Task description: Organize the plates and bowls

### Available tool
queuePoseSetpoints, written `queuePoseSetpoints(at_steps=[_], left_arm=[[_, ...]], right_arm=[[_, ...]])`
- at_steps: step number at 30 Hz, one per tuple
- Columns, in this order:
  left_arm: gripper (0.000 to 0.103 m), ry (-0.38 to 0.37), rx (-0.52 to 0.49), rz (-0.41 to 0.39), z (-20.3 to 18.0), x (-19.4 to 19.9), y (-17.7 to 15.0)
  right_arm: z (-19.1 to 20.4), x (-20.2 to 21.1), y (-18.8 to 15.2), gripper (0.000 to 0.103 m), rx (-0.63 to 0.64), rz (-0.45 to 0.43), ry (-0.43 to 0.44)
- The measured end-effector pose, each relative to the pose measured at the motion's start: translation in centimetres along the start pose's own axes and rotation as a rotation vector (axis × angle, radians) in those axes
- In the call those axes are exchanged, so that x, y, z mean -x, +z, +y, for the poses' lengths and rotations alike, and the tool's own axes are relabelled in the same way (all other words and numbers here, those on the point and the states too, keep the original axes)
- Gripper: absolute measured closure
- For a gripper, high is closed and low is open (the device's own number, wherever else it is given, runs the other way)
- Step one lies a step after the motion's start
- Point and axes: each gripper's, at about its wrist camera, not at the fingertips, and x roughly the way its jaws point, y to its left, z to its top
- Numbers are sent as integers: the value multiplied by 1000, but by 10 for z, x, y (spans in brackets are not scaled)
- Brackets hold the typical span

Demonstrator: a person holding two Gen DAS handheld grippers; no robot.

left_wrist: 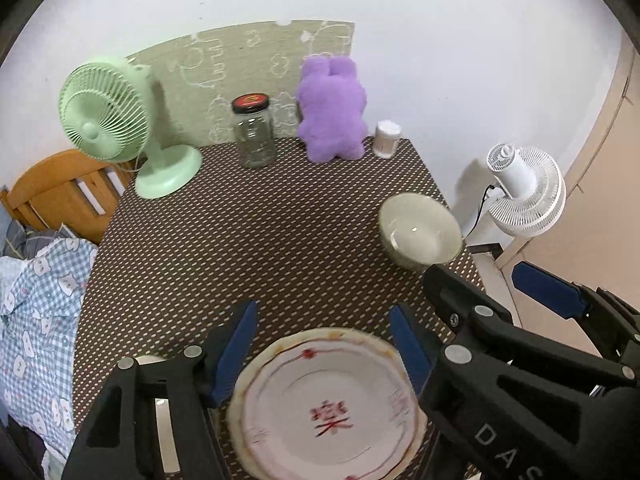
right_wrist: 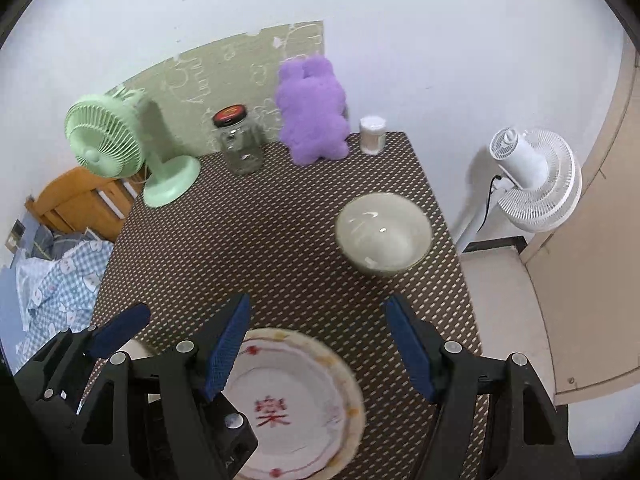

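Observation:
A white plate with a red character [left_wrist: 328, 412] [right_wrist: 280, 408] lies on a slightly larger plate with a yellowish rim, near the front of the brown dotted table [left_wrist: 260, 248] [right_wrist: 256, 240]. My left gripper [left_wrist: 324, 344] hovers open over the plates' far rim, and its blue pads touch nothing. Just to the right, my right gripper [left_wrist: 476, 280] [right_wrist: 316, 344] is also open and empty. One of the left gripper's fingers [right_wrist: 120, 332] shows at the left of the right wrist view. A pale green bowl [left_wrist: 420, 232] [right_wrist: 384, 232] stands upright near the table's right edge, beyond both grippers.
Along the table's back stand a green fan [left_wrist: 120, 120], a glass jar with a dark lid [left_wrist: 254, 132], a purple plush toy [left_wrist: 332, 108] and a small white container [left_wrist: 386, 140]. A white fan [left_wrist: 524, 196] stands off the right edge. A wooden bed frame and checked bedding [left_wrist: 36, 300] lie at the left.

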Motion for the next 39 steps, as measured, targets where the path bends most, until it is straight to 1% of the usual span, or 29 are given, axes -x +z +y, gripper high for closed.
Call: queuePoseSetpoints(at_steps=[9,17,19,20,22,29,33,39], left_arm=[[38,2,2,5,-48,-29,25],[38,18,9,7,-73,-55,45],[39,28,14,7,-76,-62,50],[41,35,17,8,-77,-66,53],[43,53,26,18,-78,-77,59],[48,82,36,35,-80,-109,73],[50,92,34,49,-82,-128,78],[53,108,28,73,-83,-159,82]], right_arm=[[-57,-20,24,30,-26,-8,8],[-87,-40,44,30,-25,-14,12],[-96,-47,50,30,-31,-17,12],[-99,-51,52,30,-33,-20,11],[-105,-59,57,35,-37,-18,11],[-121,-92,71,36,-49,-4,22],[-126,-112,77,39,-48,6,14],[-131,-147,83,40,-62,48,18]])
